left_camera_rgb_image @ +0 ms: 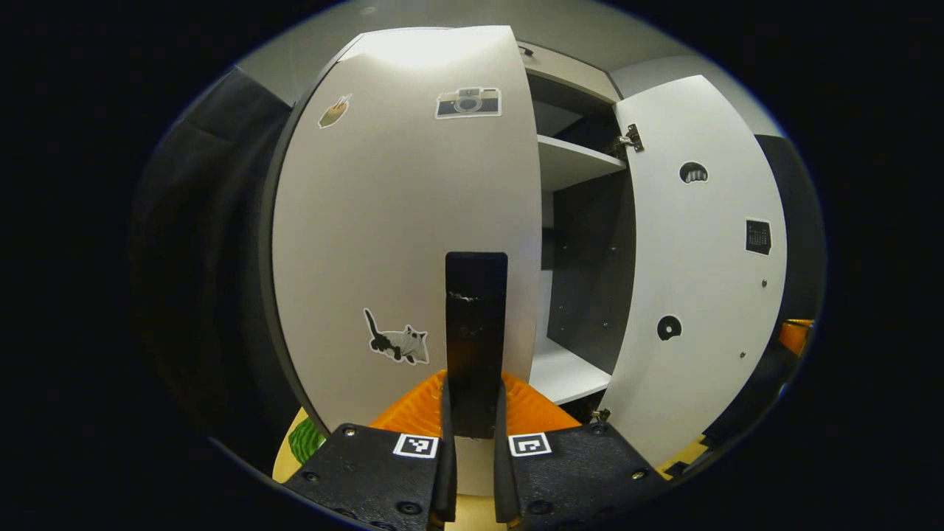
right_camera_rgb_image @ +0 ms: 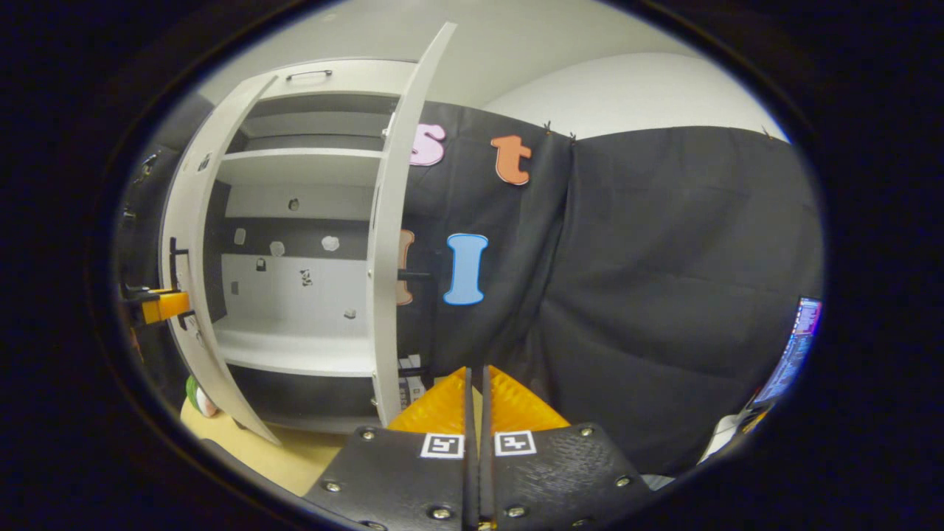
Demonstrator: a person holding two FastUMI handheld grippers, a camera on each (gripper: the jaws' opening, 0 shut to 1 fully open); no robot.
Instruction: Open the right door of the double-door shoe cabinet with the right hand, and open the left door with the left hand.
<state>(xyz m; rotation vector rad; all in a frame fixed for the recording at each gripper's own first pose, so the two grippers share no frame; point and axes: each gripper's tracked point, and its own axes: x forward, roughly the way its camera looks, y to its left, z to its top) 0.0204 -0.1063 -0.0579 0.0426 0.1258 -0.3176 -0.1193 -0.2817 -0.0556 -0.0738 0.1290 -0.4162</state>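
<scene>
Shoe cabinet (right_camera_rgb_image: 310, 243) with two doors, and both are swung open. In the left gripper view the left door (left_camera_rgb_image: 398, 221) takes up most of the picture, with the right door (left_camera_rgb_image: 700, 273) swung out on the far side and the cabinet's inside between them.

Counting things: three stickers on the front of the left door, a camera sticker (left_camera_rgb_image: 468, 102) up top, a small one (left_camera_rgb_image: 334, 111) in the upper corner that I can't make out, and a cat sticker (left_camera_rgb_image: 398, 341) lower down. The right door's inner face has three dark marks or stickers, plus a metal hinge (left_camera_rgb_image: 629, 139) at the top. I see two shelves (left_camera_rgb_image: 575, 158) inside from this side. In the right gripper view the back panel has a scatter of small stickers, too tiny to count properly.

Left gripper (left_camera_rgb_image: 474, 413) has its fingers closed onto the dark vertical handle (left_camera_rgb_image: 476, 324) of the left door, one finger on each side, pressing on it. Right gripper (right_camera_rgb_image: 476, 413) is well off to the side of the right door, fingers pressed together with nothing between them. The left gripper also shows far off at the left door's edge in that view.

Cabinet sits on a yellowish surface (right_camera_rgb_image: 295, 453). Black cloth (right_camera_rgb_image: 664, 280) hangs behind it as the booth wall, pale wall above, and a lit screen (right_camera_rgb_image: 793, 354) at the far edge.
</scene>
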